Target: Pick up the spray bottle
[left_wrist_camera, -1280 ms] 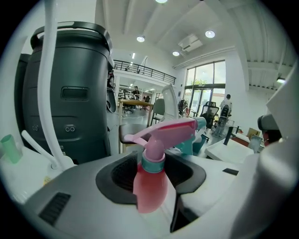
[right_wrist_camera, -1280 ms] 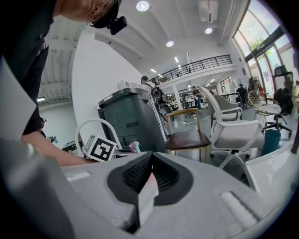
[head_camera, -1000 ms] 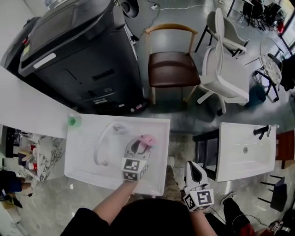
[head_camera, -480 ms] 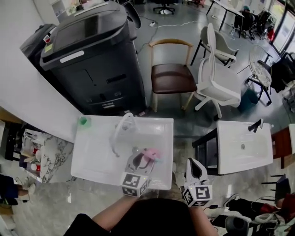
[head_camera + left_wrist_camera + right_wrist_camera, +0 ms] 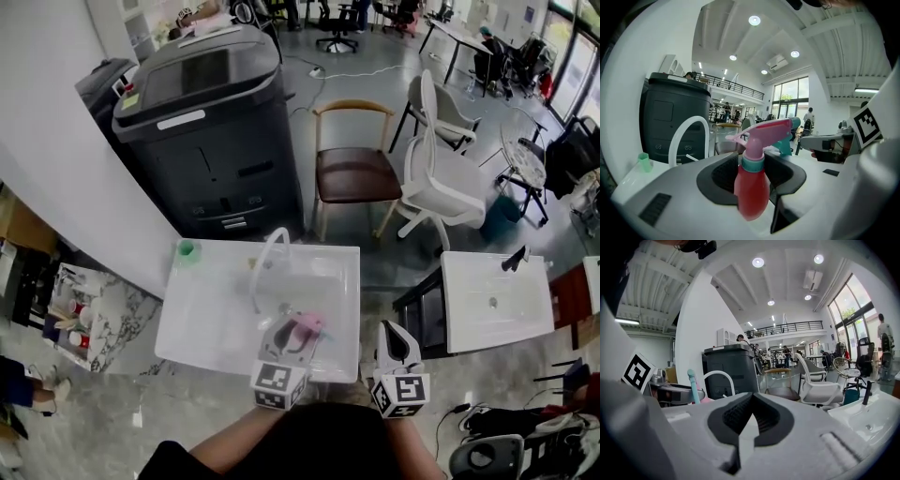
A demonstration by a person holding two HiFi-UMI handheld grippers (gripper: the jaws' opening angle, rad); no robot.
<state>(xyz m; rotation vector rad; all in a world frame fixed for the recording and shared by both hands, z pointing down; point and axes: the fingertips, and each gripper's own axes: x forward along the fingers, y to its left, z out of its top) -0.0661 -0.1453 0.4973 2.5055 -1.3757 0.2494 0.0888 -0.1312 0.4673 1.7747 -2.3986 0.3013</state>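
Spray bottle, red-bodied with a teal collar and a pink trigger head, sits pinched at its neck between the spread jaws of the left gripper, its body hanging below them and its nozzle pointing right, past the right jaw. The left gripper view shows both dark pads pressing the neck from either side. Just beyond these jaws, to their left, arches a white faucet, and further left stands a small green cup. In the head view the held bottle is over the near part of a white sink. The right gripper has its jaws pressed together with nothing between them, and it is just off that sink's right edge, beside the left one. Far beyond both pairs of jaws stands a large black machine, with a wooden chair and a white chair to its right. A second white basin lies right of the right gripper's jaws.
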